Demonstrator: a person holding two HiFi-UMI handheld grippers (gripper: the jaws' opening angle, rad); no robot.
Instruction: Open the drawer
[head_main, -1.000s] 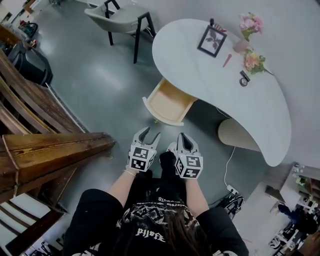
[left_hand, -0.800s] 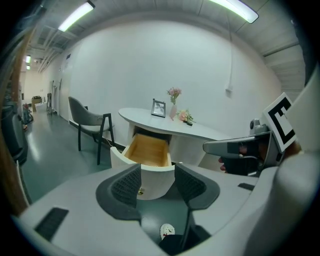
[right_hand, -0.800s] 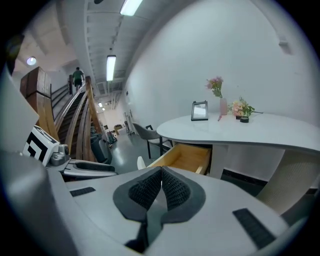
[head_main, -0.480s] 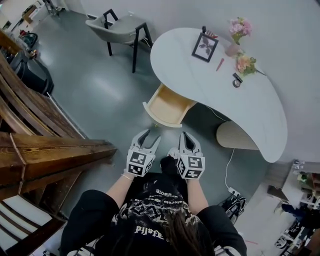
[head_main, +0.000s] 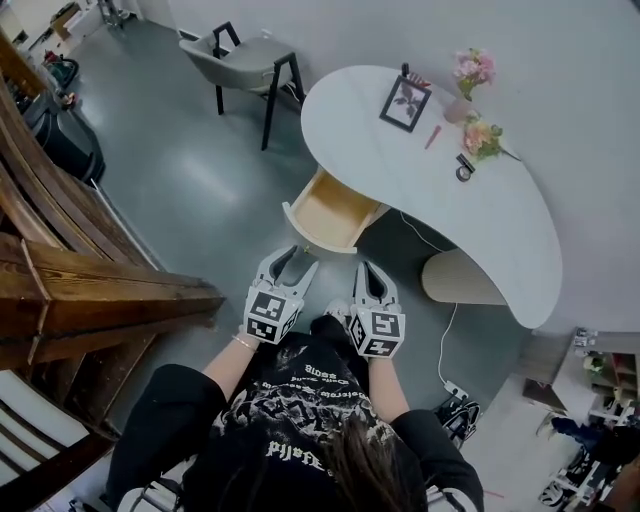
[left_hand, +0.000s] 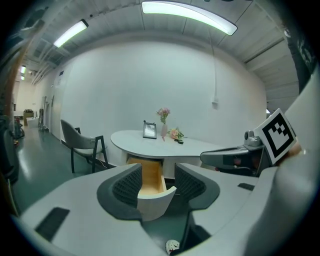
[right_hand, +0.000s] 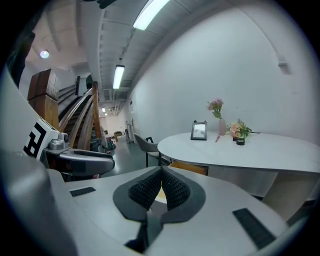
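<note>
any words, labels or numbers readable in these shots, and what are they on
None reads clearly.
White gothic print on the black shirt: upside down in the head view, too distorted to read.
The cubes on the left gripper and right gripper: square black-and-white markers only, no words.
The picture frame on the desk: no print can be made out.
</note>
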